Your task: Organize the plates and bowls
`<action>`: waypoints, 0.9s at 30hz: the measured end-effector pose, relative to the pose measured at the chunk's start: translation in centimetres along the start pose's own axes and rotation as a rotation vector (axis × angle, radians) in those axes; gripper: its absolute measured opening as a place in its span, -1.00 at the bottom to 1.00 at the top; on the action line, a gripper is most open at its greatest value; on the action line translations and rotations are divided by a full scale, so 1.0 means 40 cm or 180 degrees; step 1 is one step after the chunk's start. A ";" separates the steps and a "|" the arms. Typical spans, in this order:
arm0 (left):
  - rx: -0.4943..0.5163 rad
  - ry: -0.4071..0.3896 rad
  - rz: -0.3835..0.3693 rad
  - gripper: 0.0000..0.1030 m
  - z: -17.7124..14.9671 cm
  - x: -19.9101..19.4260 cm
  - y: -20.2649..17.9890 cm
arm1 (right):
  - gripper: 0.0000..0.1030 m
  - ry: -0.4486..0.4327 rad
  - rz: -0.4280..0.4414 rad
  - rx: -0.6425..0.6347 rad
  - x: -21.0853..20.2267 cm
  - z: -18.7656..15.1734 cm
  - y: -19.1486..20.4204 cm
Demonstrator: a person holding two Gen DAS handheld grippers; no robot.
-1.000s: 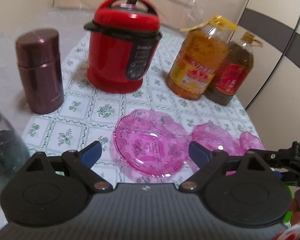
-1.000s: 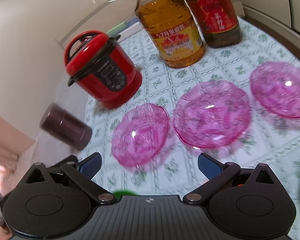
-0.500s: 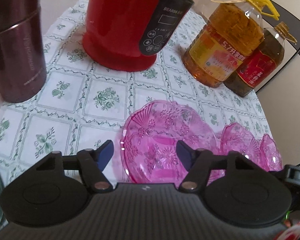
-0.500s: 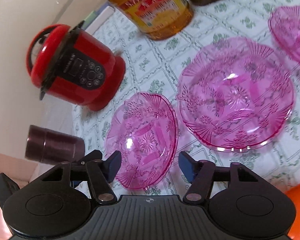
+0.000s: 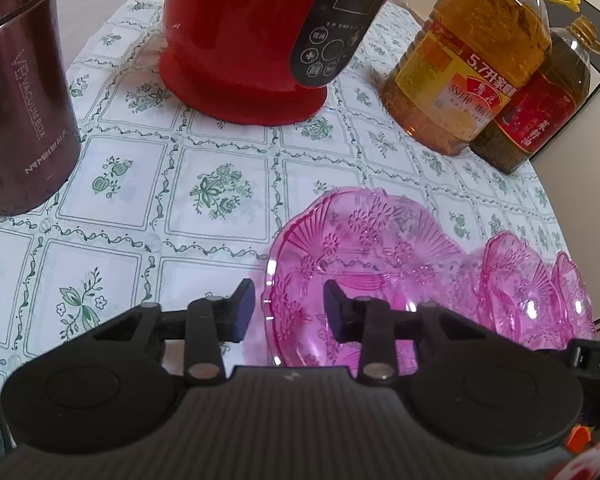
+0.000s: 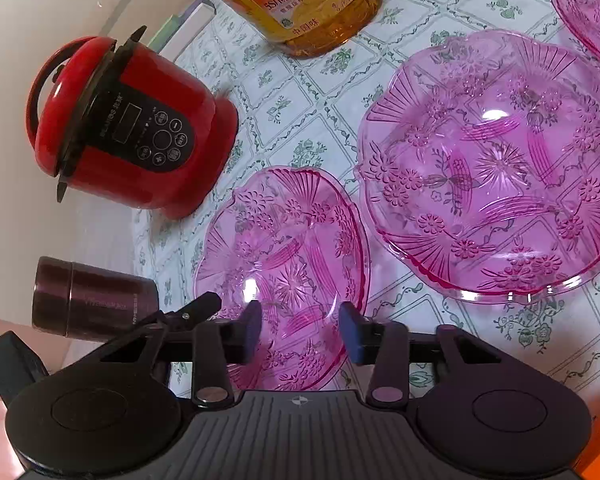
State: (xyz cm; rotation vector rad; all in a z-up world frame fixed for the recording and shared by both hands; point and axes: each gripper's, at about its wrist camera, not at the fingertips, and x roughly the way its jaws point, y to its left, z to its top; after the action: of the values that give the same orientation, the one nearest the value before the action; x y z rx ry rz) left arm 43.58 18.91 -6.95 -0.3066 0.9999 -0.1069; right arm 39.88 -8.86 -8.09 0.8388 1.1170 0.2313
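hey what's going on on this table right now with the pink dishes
A person is working two handheld grippers over a flowered tablecloth. Both are at the same pink glass bowl, the one nearest the red cooker. The left gripper straddles its left rim and the right gripper its near edge, jaws closing, pads not yet pressing. Two more pink bowls sit separately to the right, so nothing is stacked yet.

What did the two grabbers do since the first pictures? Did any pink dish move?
Both came down close to the nearest pink dish. The left gripper now straddles its near rim; the right gripper hangs over its near edge. Both sets of jaws are closing, neither pinching yet. The dishes, red cooker and oil bottles stayed put.
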 end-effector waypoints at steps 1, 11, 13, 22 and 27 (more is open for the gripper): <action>0.0008 -0.0005 0.0001 -0.44 -0.002 0.000 0.000 | -0.27 -0.0002 -0.0001 0.0007 0.000 0.001 0.000; -0.0015 -0.0041 0.0017 -0.70 -0.005 0.006 0.009 | -0.27 -0.0051 -0.0201 -0.0015 -0.019 -0.007 -0.019; -0.0015 -0.0042 0.0026 -0.75 -0.004 0.005 0.012 | -0.27 -0.0045 -0.0230 -0.0028 -0.006 -0.006 -0.020; -0.0008 -0.0067 0.0098 -0.87 -0.010 -0.019 0.017 | -0.85 -0.0102 -0.0306 -0.0162 -0.002 -0.009 -0.011; 0.0027 -0.0164 0.0127 -0.87 0.002 -0.075 -0.004 | -0.85 -0.0161 -0.0231 -0.0261 -0.041 -0.002 0.018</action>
State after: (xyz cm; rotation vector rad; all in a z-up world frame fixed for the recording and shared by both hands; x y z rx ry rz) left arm 42.06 19.46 -4.43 -0.2803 0.9537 -0.0668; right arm 39.25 -9.25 -6.47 0.7263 1.0815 0.1933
